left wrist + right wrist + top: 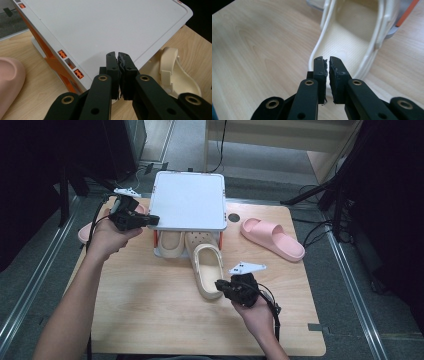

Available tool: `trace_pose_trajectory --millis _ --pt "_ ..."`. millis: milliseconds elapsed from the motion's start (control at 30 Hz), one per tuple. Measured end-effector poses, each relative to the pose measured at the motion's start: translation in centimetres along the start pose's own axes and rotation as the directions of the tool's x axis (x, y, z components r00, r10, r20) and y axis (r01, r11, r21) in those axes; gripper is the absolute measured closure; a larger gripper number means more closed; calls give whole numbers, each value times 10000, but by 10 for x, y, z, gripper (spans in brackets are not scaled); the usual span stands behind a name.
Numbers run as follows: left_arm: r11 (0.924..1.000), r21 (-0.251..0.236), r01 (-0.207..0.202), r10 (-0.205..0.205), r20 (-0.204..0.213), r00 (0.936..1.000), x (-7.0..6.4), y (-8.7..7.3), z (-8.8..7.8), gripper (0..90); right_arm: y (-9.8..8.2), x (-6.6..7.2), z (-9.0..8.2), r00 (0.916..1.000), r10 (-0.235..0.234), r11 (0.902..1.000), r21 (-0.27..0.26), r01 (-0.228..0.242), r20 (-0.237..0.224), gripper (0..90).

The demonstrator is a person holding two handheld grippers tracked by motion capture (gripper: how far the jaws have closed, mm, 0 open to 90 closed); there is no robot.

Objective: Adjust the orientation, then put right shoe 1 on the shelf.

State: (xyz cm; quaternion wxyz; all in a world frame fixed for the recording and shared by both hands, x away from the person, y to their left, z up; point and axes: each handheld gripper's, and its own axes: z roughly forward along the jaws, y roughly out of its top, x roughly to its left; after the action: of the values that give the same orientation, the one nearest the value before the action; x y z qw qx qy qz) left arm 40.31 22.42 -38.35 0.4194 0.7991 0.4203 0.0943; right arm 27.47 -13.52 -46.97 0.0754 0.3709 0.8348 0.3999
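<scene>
Two cream clogs were seen at the white rack (188, 200) near the counter's (150, 320) far edge: one tucked under it, the other clog (207, 269) lying just in front with its heel toward the near edge. The right gripper (223, 287) was held at that heel, its jaws drawn almost together; whether the heel rim (317, 48) was pinched could not be told. The left gripper (152, 220) was held at the rack's left edge, jaws closed on nothing.

pink slipper (272, 239), wooden table (150, 310)
</scene>
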Motion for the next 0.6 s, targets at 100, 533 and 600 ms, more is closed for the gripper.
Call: trace_pose_trajectory --millis 100,533,600 --pt "10000 0 14 -14 23 10000 0 0 0 872 -8 5 2 9998 -214 9997 151 214 -17 855" --pt "10000 13 28 -28 108 9999 2 1 1 872 -33 7 16 9994 -337 9931 1117 348 -116 889" --pt "10000 37 2 -2 90 10000 1 1 0 872 -35 6 19 9997 -251 9901 1380 249 -3 891"
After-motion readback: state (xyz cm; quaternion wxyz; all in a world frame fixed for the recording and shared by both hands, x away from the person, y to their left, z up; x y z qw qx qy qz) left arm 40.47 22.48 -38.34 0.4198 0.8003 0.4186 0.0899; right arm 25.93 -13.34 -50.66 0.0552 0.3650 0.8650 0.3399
